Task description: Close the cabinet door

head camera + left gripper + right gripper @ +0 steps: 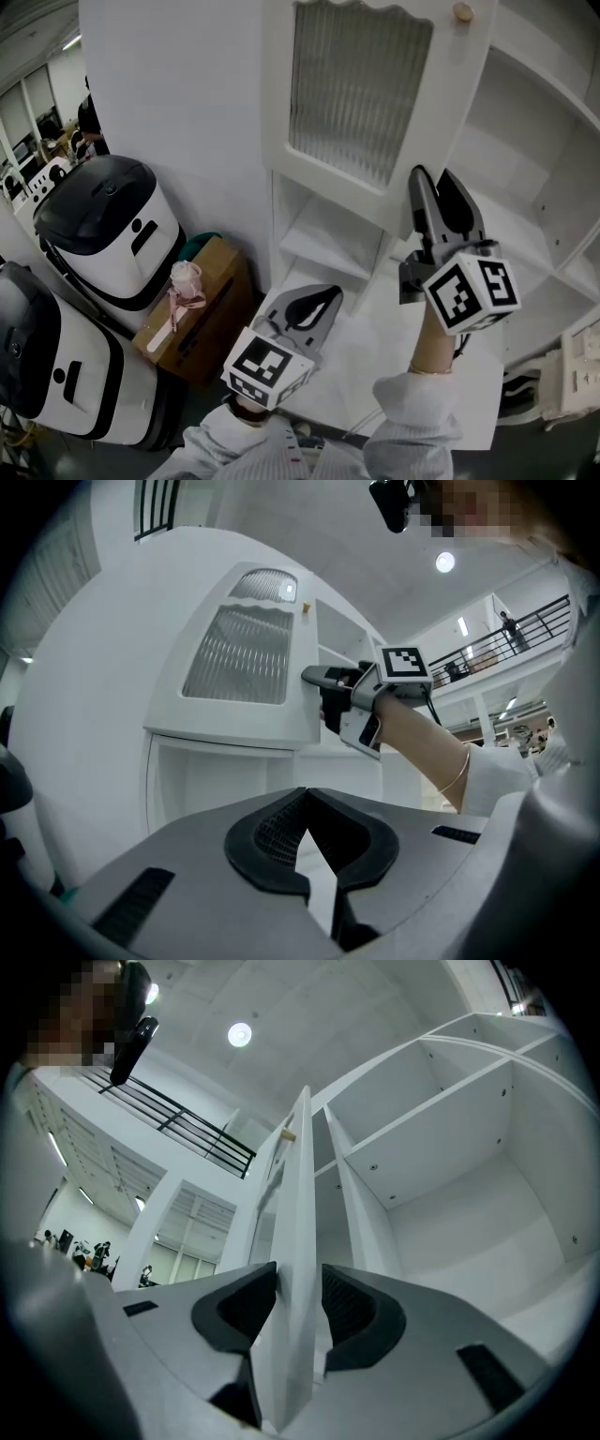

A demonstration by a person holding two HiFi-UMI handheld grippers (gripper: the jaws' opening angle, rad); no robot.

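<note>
White cabinet [534, 178] with bare open shelves. Its ribbed-glass cabinet door [361, 89] stands ajar, swung out from the front. Right gripper [437, 183] is at the door's free edge, jaws spread to either side of it, with a slim gap at one pad. Left gripper [317, 302] is lower, well apart from the door, jaws pressed together on nothing. A small wooden knob [462, 12] sits at the door's corner.

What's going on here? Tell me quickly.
A person holds a gripper in each hand at a white cabinet. The right gripper has the free edge of the open door between its jaws, apparently without clamping it. The left gripper hangs shut and empty lower down. The door is not yet closed.
</note>
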